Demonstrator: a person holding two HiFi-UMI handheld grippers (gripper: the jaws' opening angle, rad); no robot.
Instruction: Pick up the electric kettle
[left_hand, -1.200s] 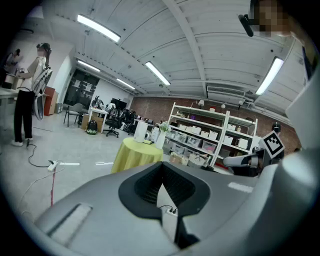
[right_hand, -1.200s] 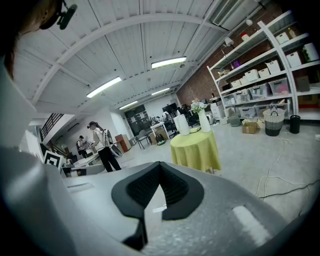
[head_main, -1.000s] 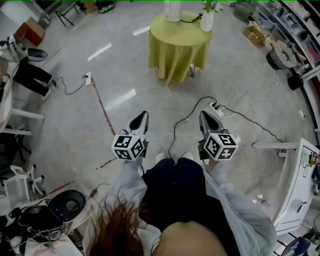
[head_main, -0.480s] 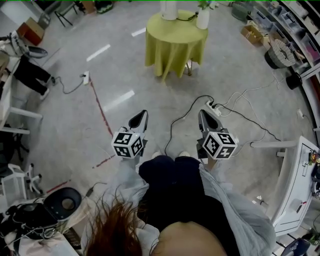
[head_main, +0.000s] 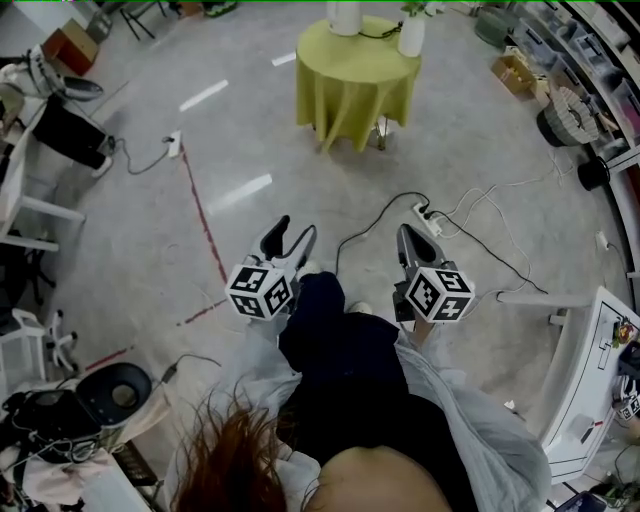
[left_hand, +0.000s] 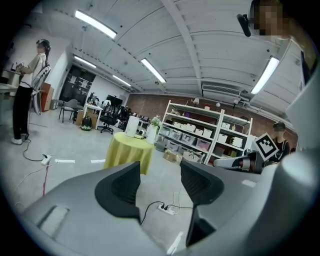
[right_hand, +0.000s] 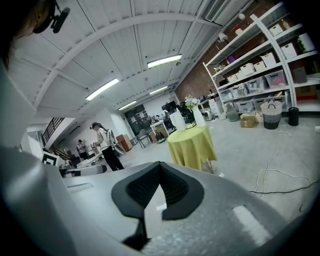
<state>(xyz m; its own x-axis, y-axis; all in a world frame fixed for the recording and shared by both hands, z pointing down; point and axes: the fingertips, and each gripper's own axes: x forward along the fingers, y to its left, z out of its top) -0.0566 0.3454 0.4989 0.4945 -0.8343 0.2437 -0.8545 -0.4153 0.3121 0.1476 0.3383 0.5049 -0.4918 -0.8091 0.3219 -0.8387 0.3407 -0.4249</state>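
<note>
Facing a round table (head_main: 355, 90) draped in yellow-green cloth, a person is holding two grippers out over bare concrete floor. The electric kettle (head_main: 345, 14), a white cylinder, is standing on the table's far side beside a vase (head_main: 412, 36), well apart from both grippers. The left gripper (head_main: 297, 226) is showing jaws apart and empty, having just been opening; the right gripper (head_main: 405, 231) is pressed shut on nothing. The approach seems to be the step in hand, and next the open jaws need lining up on the kettle. The floor before the table is lying open, though a power strip (head_main: 425, 215) and cables are trailing near the table's right.
</note>
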